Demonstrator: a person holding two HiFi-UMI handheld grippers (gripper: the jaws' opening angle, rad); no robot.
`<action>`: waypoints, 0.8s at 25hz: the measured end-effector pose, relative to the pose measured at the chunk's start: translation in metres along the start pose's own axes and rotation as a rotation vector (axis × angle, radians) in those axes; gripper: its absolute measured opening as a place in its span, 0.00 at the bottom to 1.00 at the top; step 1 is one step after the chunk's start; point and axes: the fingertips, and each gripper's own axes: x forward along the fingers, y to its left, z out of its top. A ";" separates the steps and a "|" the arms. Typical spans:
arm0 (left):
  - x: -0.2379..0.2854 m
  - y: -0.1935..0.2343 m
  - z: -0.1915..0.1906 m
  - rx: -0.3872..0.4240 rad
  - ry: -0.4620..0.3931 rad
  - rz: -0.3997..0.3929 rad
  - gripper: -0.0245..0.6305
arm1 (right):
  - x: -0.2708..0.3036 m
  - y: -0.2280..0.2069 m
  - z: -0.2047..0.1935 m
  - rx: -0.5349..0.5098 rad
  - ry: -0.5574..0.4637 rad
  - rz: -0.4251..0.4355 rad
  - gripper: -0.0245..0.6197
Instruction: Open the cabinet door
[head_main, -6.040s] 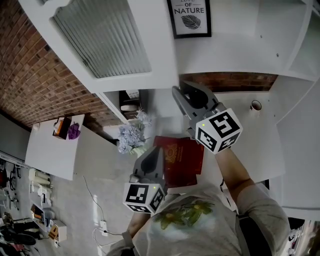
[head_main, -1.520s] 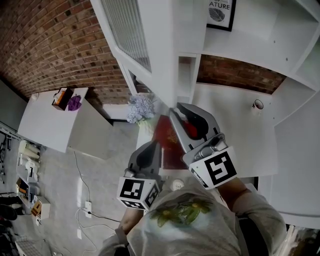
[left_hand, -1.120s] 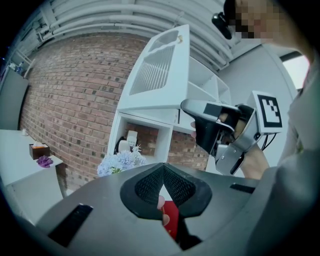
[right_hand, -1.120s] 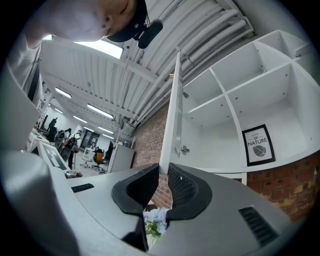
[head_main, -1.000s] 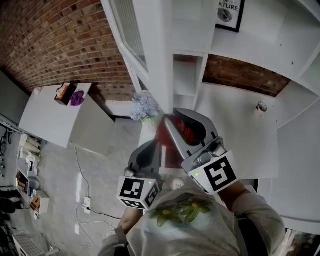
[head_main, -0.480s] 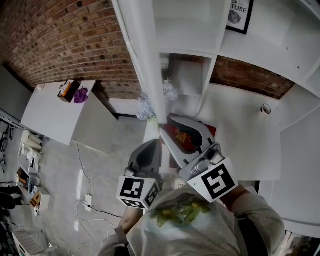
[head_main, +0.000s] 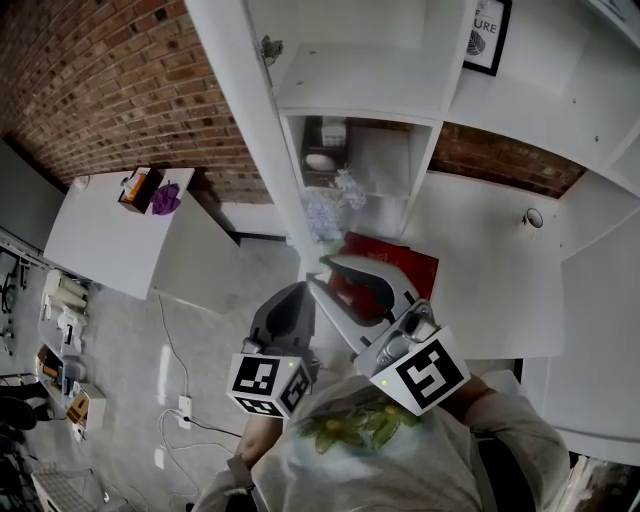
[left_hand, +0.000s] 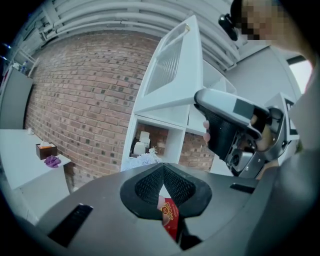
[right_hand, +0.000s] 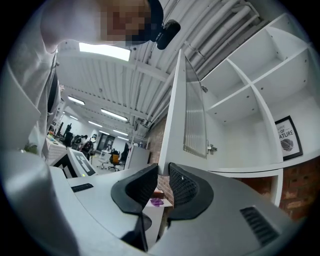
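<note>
The white cabinet door (head_main: 255, 130) with a frosted ribbed panel (right_hand: 192, 115) stands swung out, edge-on in the head view. My right gripper (head_main: 318, 270) is shut on the door's lower edge, which runs up between its pads (right_hand: 164, 172). The opened cabinet (head_main: 350, 60) shows a bare white inside and a hinge (head_main: 270, 46). My left gripper (head_main: 292, 296) hangs lower left of the right one, shut and holding nothing; in its own view the left gripper (left_hand: 163, 172) points at the shelving, with the door (left_hand: 170, 70) above.
A red book (head_main: 395, 265) lies on the white counter (head_main: 480, 290) under the cabinet, with pale flowers (head_main: 325, 210) by it. A cubby holds small jars (head_main: 320, 150). At the left stands a white table (head_main: 100, 250) with a tissue box (head_main: 135, 185). A brick wall (head_main: 120, 80) is behind.
The door has swung out from nearly closed to wide open, showing the cabinet's inside. My right gripper came back toward me with the door's edge. The left gripper barely moved.
</note>
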 end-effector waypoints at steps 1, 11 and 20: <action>-0.001 0.004 0.002 0.005 -0.002 0.003 0.05 | 0.002 0.002 0.000 0.007 0.001 -0.001 0.15; -0.006 0.026 0.013 0.014 0.017 -0.004 0.05 | 0.020 0.021 -0.002 0.027 0.024 0.014 0.15; -0.011 0.032 0.009 0.000 0.026 -0.012 0.05 | 0.028 0.027 -0.004 0.030 0.029 0.014 0.15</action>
